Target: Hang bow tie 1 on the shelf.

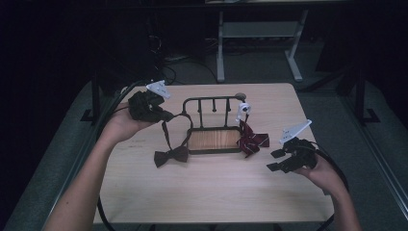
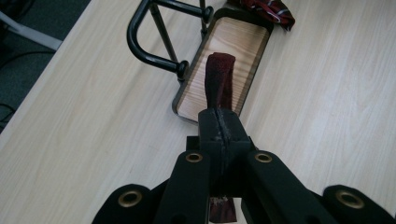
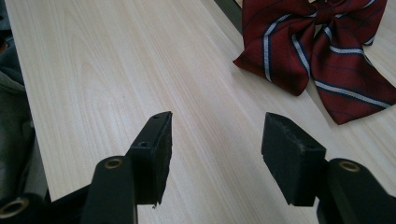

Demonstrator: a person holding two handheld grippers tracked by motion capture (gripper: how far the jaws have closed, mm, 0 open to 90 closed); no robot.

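Bow tie (image 1: 172, 155): dark, lying just left of rack (image 1: 214, 140); strap (image 2: 219, 83) pinched in left gripper (image 1: 162, 115).
Right gripper (image 1: 275, 160): wide, empty, right of rack.
Risk: strap may slip or snag on rack.

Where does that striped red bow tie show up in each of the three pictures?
High view: striped bow tie lies on the table, against the rack's right end.
Left gripper view: a corner of it at the top edge, past the rack's far end.
Right gripper view: upper right, beyond the open right tool.
Shared landmark: the rack's wooden base.
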